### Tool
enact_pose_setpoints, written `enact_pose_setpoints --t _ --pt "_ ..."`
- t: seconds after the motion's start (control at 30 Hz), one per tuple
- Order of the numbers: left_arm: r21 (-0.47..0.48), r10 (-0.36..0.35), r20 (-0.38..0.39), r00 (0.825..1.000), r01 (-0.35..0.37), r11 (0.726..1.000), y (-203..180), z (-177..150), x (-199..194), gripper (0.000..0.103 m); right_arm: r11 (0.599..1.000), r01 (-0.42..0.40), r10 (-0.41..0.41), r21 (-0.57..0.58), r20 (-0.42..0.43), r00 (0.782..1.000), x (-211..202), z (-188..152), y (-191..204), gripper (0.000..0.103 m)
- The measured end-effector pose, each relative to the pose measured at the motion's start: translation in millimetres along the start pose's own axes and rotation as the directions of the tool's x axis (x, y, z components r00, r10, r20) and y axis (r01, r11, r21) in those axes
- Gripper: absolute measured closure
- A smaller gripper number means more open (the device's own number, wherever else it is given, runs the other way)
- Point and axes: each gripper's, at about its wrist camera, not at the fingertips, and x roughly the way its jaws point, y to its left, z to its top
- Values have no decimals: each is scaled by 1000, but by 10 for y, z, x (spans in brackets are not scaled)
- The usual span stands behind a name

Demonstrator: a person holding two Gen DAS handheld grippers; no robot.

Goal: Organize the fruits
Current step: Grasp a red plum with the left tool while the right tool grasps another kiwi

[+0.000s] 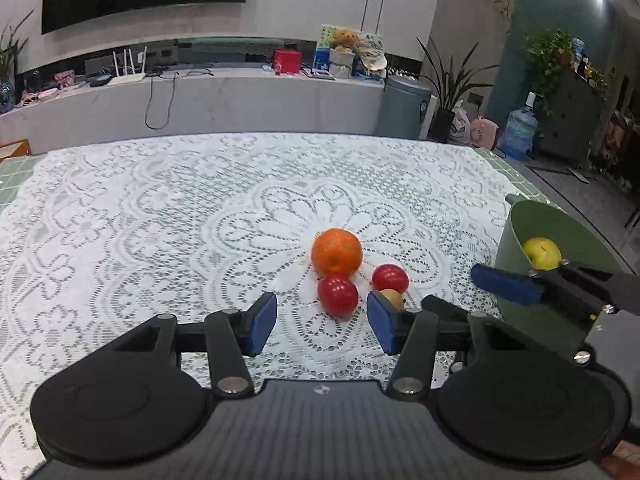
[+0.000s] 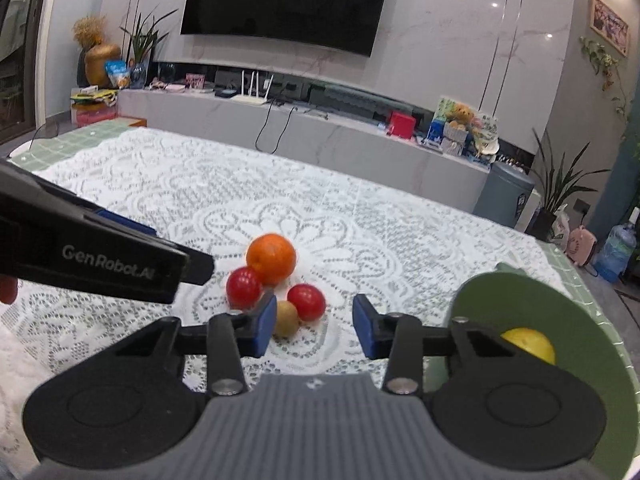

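- Left claw (image 1: pixel 322 322): jaws stand apart with nothing between them, above the white lace cloth on the bench (image 1: pixel 160 208), just short of the fruit cluster.
- Right claw (image 2: pixel 314 330): jaws apart and gripping nothing; the small brown kiwi-like fruit (image 2: pixel 286 318) lies just beyond its left pad.
- Step in hand, by my judgement: picking the next fruit from the cluster for the green plastic bowl (image 2: pixel 560 300).
- Advice: take the brown fruit first, since it lies nearest. Centre both pads on either side of it before closing; it touches, or nearly touches, one red fruit, so come in low and straight to avoid nudging the rest.
- Keep your two claws clear of each other; they converge on the same cluster.
- Count, near to far: one brown fruit; two glossy red round fruits (image 2: pixel 244 288) (image 2: pixel 306 302); one round orange (image 2: pixel 272 258).
- To the right: one green bowl holding one yellow round fruit (image 2: pixel 528 344).
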Motion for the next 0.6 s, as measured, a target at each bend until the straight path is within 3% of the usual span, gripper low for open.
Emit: enact_pose_setpoints --t 0.6 --pt "-28 -59 -25 998 58 998 11 -2 469 55 993 -102 104 54 -50 993 465 -107 9 73"
